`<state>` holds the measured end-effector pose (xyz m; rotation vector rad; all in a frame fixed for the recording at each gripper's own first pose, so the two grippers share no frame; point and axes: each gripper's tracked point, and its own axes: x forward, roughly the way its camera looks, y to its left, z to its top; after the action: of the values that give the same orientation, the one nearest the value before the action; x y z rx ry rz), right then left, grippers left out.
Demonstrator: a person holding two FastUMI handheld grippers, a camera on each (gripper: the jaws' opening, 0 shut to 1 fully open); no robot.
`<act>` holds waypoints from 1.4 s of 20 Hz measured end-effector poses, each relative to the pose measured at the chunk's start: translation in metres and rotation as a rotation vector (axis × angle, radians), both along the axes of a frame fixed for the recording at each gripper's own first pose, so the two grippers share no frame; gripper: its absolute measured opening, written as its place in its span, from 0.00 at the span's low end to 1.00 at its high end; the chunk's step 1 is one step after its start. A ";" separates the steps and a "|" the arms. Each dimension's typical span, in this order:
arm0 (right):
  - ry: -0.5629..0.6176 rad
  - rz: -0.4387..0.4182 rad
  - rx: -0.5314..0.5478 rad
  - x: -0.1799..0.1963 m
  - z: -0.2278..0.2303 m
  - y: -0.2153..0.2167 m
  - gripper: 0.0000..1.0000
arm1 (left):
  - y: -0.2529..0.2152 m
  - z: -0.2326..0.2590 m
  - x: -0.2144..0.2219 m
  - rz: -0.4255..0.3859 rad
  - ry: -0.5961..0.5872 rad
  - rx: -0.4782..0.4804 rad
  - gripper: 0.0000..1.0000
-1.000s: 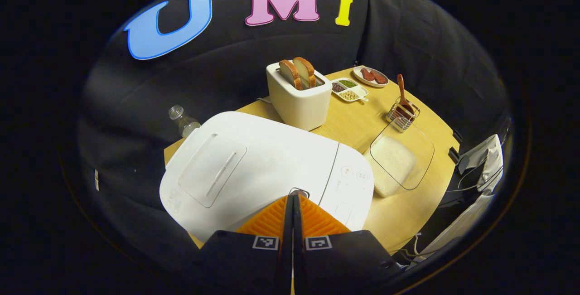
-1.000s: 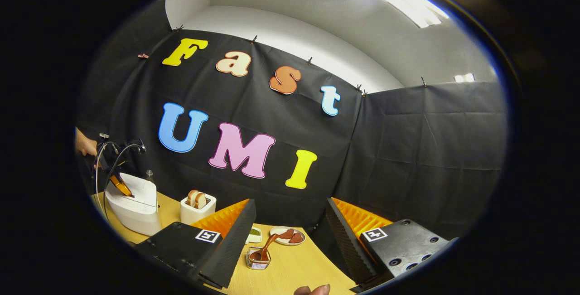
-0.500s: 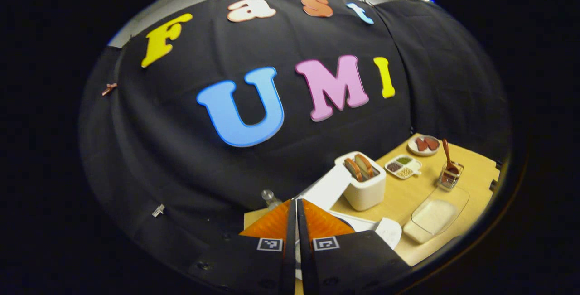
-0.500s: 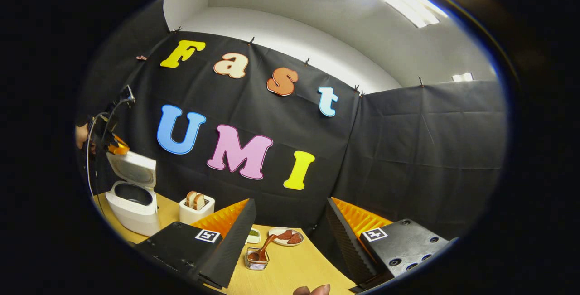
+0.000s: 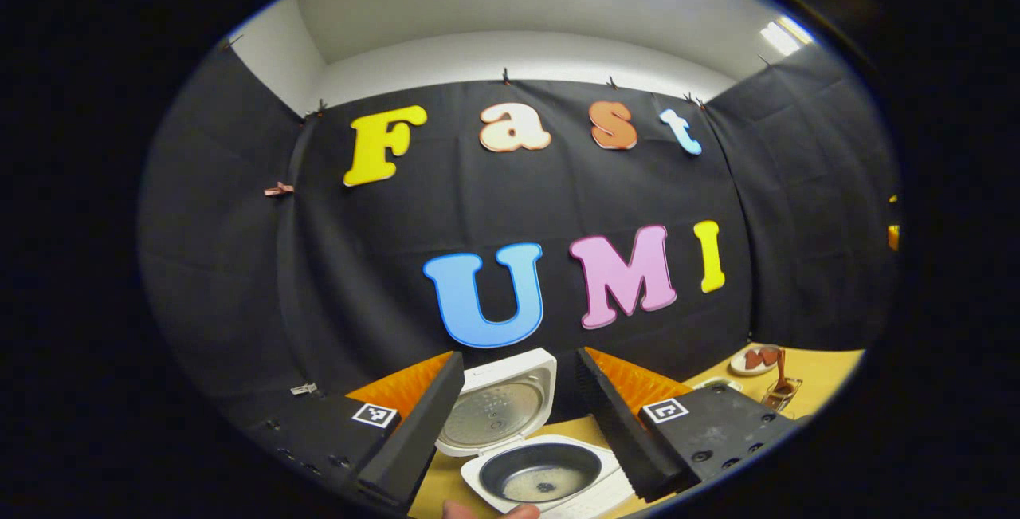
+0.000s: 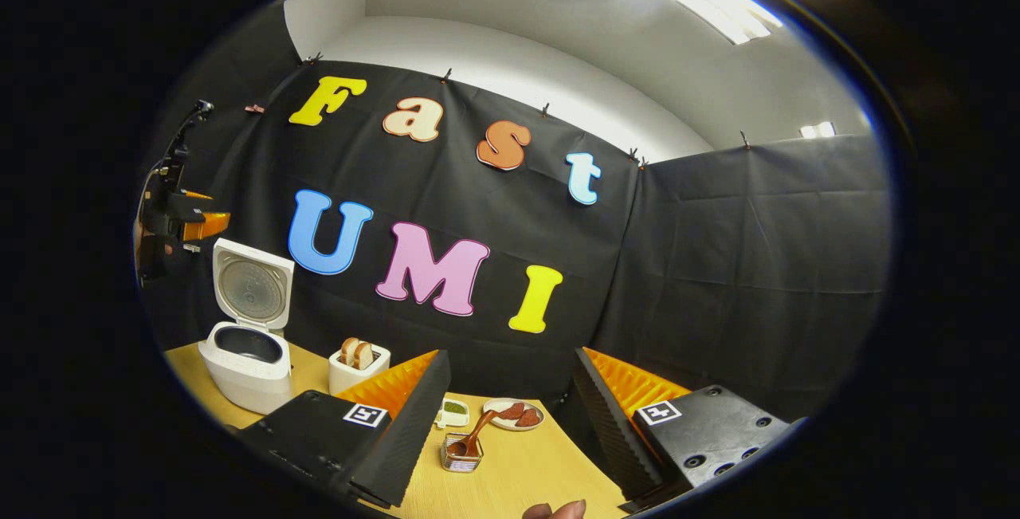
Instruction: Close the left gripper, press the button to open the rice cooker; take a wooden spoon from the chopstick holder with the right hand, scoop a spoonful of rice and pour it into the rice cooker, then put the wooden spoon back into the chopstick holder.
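Note:
In the left gripper view, the white rice cooker stands with its lid raised and its dark pot showing. My left gripper hangs above it, open, with nothing between the fingers. At the far right, the wooden spoon leans in the wire chopstick holder. In the right gripper view, my right gripper is open and empty above the table's near side. The spoon and holder sit just ahead, between its fingers. The open cooker and the left gripper show at the far left.
A white toaster with bread slices stands right of the cooker. A small seed dish and a plate of red slices lie near the back wall. The wooden table ends close to my right gripper. A fingertip shows at the bottom edge.
The cooker lid has sprung up. My left gripper has lifted off the cooker, tilted up toward the wall and opened its fingers. The right gripper has barely moved.

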<state>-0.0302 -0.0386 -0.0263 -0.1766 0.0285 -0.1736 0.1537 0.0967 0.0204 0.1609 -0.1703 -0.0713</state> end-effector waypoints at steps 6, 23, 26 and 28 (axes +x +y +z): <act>0.004 0.028 0.000 0.005 -0.003 -0.008 0.97 | -0.018 0.012 -0.057 0.018 -0.034 -0.081 0.96; 0.221 0.206 0.263 0.124 -0.158 -0.060 0.98 | -0.036 -0.004 -0.118 0.236 0.056 -0.163 0.98; 0.307 0.230 0.345 0.151 -0.203 -0.069 0.98 | -0.039 -0.010 -0.121 0.278 0.078 -0.152 0.98; 0.353 0.236 0.361 0.167 -0.230 -0.074 0.98 | -0.039 -0.012 -0.123 0.307 0.087 -0.129 0.98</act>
<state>0.1370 -0.1125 -0.2567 0.1521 0.3860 0.1009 0.0310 0.0574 0.0083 0.0532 -0.0615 0.2375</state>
